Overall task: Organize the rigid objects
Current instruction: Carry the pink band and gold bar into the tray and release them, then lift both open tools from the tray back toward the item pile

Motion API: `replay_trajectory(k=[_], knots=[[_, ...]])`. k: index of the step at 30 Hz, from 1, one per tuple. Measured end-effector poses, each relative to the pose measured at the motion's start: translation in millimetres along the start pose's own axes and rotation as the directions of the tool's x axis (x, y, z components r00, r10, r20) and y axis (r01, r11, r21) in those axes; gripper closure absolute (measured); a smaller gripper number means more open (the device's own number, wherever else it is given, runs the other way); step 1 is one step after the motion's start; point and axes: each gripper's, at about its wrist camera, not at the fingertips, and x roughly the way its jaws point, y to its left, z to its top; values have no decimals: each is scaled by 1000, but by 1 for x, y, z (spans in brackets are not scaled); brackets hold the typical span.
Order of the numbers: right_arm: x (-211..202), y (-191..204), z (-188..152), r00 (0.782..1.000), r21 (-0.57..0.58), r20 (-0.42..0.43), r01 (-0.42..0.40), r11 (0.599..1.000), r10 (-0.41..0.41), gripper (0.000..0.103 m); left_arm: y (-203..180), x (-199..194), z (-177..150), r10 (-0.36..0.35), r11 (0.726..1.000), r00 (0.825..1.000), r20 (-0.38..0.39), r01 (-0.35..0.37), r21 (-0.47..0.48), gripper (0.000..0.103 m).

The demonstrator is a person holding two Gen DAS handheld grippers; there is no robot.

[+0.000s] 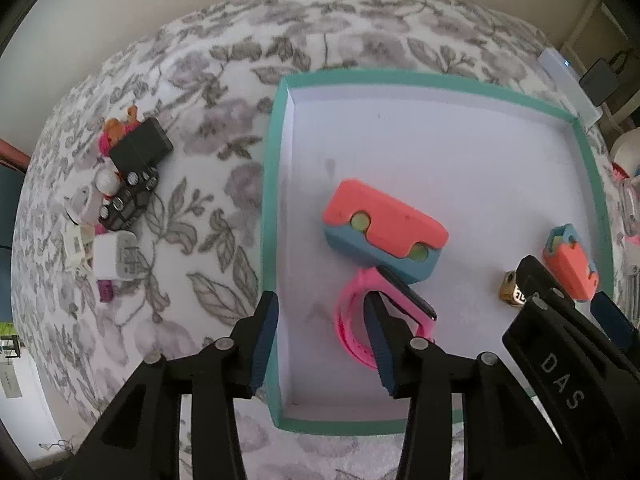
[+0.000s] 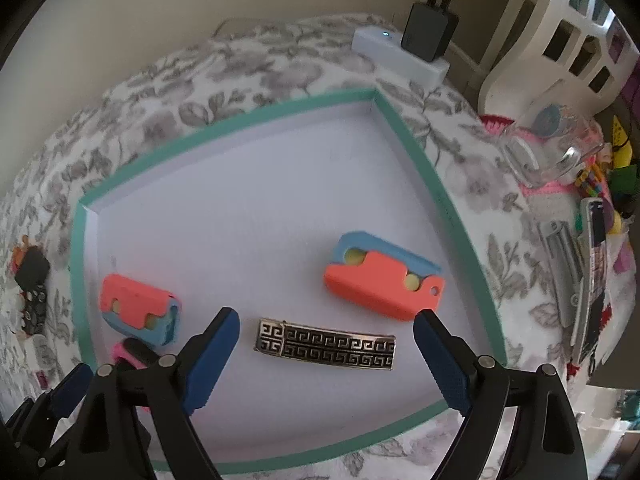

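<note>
Left wrist view: the pink watch (image 1: pixel 360 320) is partly covered by a blue finger pad (image 1: pixel 378 344); the gold clip (image 1: pixel 511 288) at 3 o'clock is mostly hidden behind the right gripper (image 1: pixel 568 300). Right wrist view: the watch shows only a sliver at 8 o'clock; clutter (image 2: pixel 592 240) at 3 o'clock is too blurred to identify, as is the pile (image 1: pixel 120 200) at 9 o'clock in the left view

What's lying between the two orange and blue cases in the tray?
Only bare tray floor, as the right wrist view shows. The patterned metal clip lies nearer the camera, below that stretch, between the case on the left and the other.
</note>
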Motion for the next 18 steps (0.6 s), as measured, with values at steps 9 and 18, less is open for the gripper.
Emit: replay_trajectory(k=[9, 18], knots=[[-41, -3, 4, 991, 39, 133, -8, 999, 3, 12, 17, -24, 6, -19, 999, 996, 84, 23, -43, 52], [-60, -1, 3, 981, 39, 193, -28, 999, 20, 4, 34, -32, 9, -7, 993, 992, 124, 21, -116, 28]])
